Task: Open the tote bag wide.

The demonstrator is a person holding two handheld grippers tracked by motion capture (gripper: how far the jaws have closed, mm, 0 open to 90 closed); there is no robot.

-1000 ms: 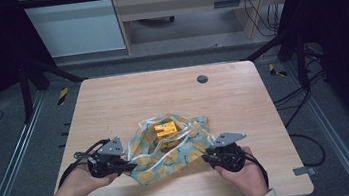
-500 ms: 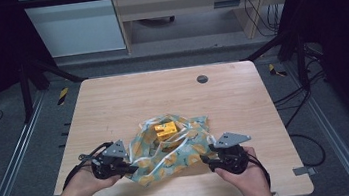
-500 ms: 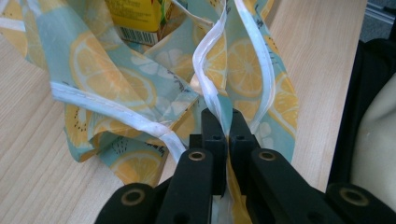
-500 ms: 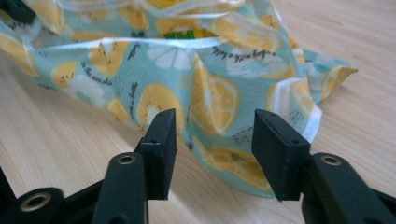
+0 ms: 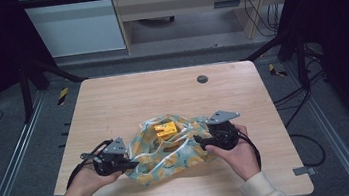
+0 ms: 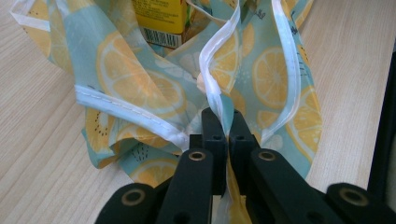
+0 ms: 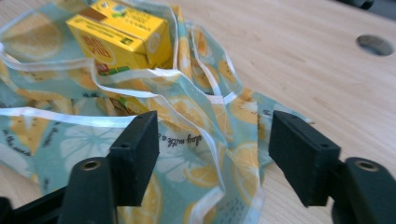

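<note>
— Risk? Left tongs (image 6: 223,122) clamped on white hem of lemon-print cloth (image 5: 169,151), mid-surface (image 5: 113,105); right tongs (image 7: 212,154) spread wide, gripping nothing.
— One-sided tug: might have tipped yellow carton (image 5: 166,129) off cloth.

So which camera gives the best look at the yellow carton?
The right gripper view: the yellow carton sits close, two faces showing. The high view makes it small; the left gripper view catches its barcode end behind the lemon-print bag.
</note>
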